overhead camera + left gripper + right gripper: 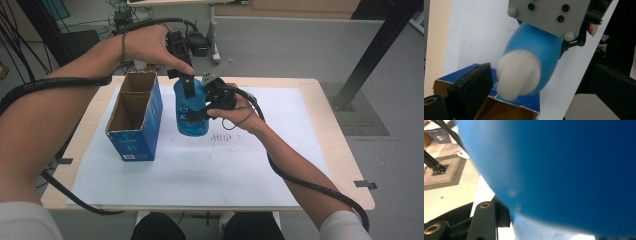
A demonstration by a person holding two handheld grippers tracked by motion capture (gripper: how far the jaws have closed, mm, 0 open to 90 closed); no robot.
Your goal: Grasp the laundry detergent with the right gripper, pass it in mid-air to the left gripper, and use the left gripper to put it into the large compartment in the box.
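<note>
A blue bottle (pixel 193 119) is held off the white sheet, and my right gripper (pixel 201 111) is shut on its side from the right. The bottle's blue wall (pixel 564 170) sits right against the right gripper view, with one black finger (pixel 484 220) at the lower left. My left gripper (pixel 187 86) points down at the bottle's top. In the left gripper view its jaws stand open on either side of the white cap (pixel 519 75) without touching it. The right gripper's grey plate (pixel 549 15) shows behind the bottle (pixel 536 47).
An open blue cardboard box (pixel 135 117) with two compartments stands upright at the left of the sheet, just beside the bottle; its rim (pixel 506 107) lies below the cap. A white paper sheet (pixel 225 165) covers the wooden table (pixel 340 150). Cables trail from both forearms.
</note>
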